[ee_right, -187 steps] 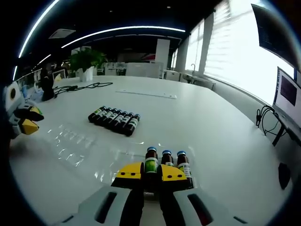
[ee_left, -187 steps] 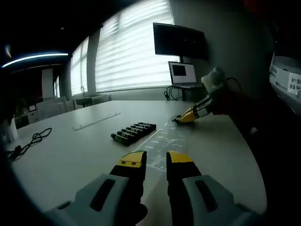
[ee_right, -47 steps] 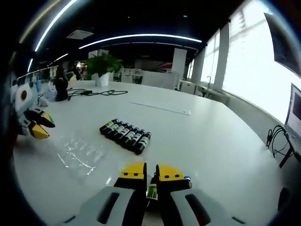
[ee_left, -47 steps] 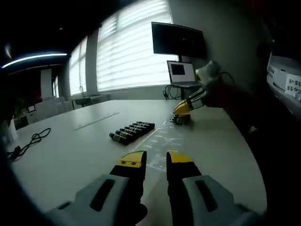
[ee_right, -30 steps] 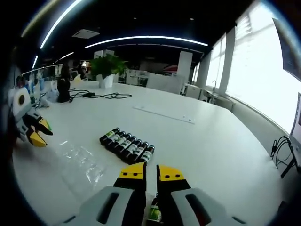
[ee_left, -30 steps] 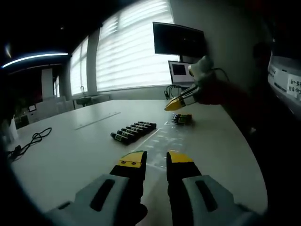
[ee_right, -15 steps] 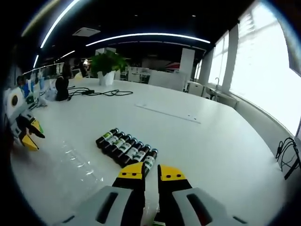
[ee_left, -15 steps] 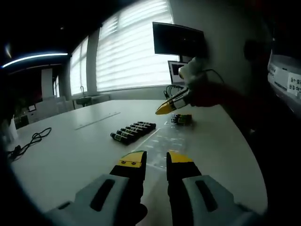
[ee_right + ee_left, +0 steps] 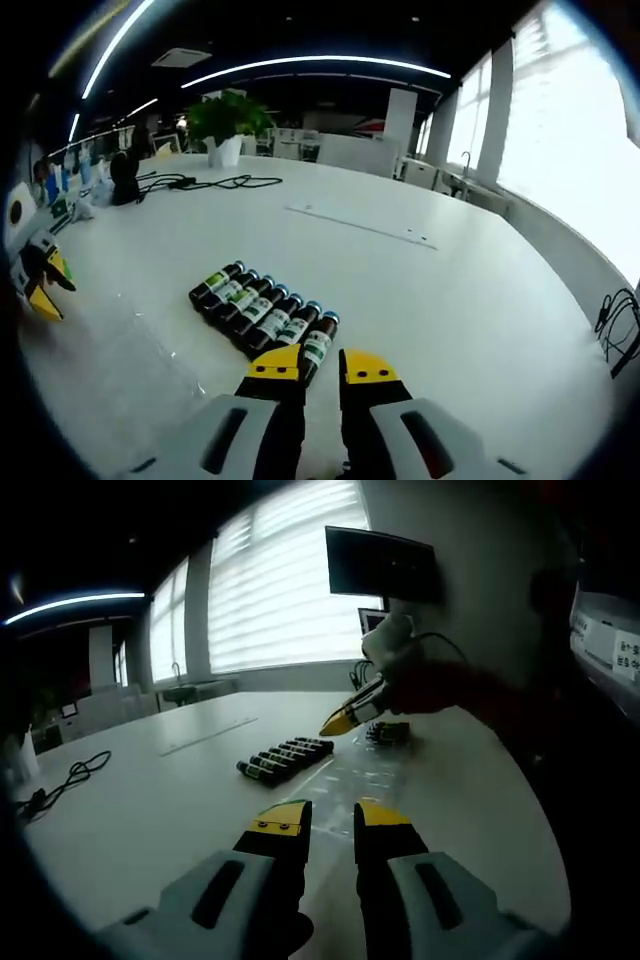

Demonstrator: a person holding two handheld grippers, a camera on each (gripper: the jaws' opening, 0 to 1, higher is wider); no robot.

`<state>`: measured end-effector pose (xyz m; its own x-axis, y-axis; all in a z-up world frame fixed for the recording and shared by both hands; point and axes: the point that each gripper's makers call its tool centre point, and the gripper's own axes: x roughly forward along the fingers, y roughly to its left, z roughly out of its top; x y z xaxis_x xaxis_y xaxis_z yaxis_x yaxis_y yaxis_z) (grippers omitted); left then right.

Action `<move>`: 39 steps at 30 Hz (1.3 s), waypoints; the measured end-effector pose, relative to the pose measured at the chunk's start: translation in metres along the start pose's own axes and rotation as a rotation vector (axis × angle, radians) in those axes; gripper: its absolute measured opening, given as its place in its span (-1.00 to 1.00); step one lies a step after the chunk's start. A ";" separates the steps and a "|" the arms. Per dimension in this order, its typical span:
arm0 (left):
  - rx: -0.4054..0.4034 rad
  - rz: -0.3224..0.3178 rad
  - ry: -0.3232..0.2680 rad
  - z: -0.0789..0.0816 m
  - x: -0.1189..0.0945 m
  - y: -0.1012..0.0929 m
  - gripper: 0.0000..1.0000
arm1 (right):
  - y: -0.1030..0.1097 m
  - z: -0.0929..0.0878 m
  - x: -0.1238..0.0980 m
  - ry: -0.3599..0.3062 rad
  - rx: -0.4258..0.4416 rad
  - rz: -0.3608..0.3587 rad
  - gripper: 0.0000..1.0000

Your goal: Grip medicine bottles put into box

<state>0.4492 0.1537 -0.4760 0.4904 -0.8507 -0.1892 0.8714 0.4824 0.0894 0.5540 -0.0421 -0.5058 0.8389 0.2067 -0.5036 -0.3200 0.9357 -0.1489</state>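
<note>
— Bottles [image 9: 262, 318] first: where are they?

— A row of dark medicine bottles with green-and-white labels lies on its side on the white table [image 9: 480, 300], packed side by side. In the right gripper view the row sits just ahead of the right gripper [image 9: 322, 366], the nearest bottle beside the left jaw tip. A second small cluster of bottles [image 9: 387, 733] shows in the left gripper view, further back on the table, at the far edge of a clear plastic tray [image 9: 362, 773] (its compartments are too glary to tell which one holds them).

— And the tongs?

— The right gripper's yellow-tipped jaws stand a little apart with nothing between them. In the left gripper view it comes in from the right above the table, tips pointing down toward the row. The left gripper [image 9: 331, 820] has its jaws apart too, empty, held low over the near table edge; in the right gripper view it appears small at the far left [image 9: 40, 285].

— Anything else around?

— A cable [image 9: 62, 780], a flat strip [image 9: 360, 225], a potted plant [image 9: 228, 122], a wall monitor [image 9: 380, 565], and bright blinds [image 9: 280, 580].
</note>
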 end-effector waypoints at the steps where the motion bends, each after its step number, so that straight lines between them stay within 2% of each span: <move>1: 0.000 0.000 -0.001 0.000 0.000 0.000 -0.78 | 0.000 0.000 0.000 -0.001 -0.001 0.001 -0.82; 7: 0.010 0.004 0.000 0.001 0.000 0.000 -0.78 | 0.004 -0.003 0.008 0.016 -0.001 0.010 -0.82; 29: 0.041 0.009 0.017 -0.002 0.000 -0.002 -0.77 | -0.005 -0.014 0.018 0.073 0.026 -0.006 -0.84; 39: 0.045 0.009 0.012 -0.001 0.000 -0.003 -0.77 | -0.004 -0.016 0.016 0.091 -0.032 -0.010 -0.86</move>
<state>0.4464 0.1525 -0.4770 0.4986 -0.8436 -0.1994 0.8666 0.4802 0.1355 0.5620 -0.0470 -0.5269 0.7991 0.1692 -0.5768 -0.3268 0.9277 -0.1806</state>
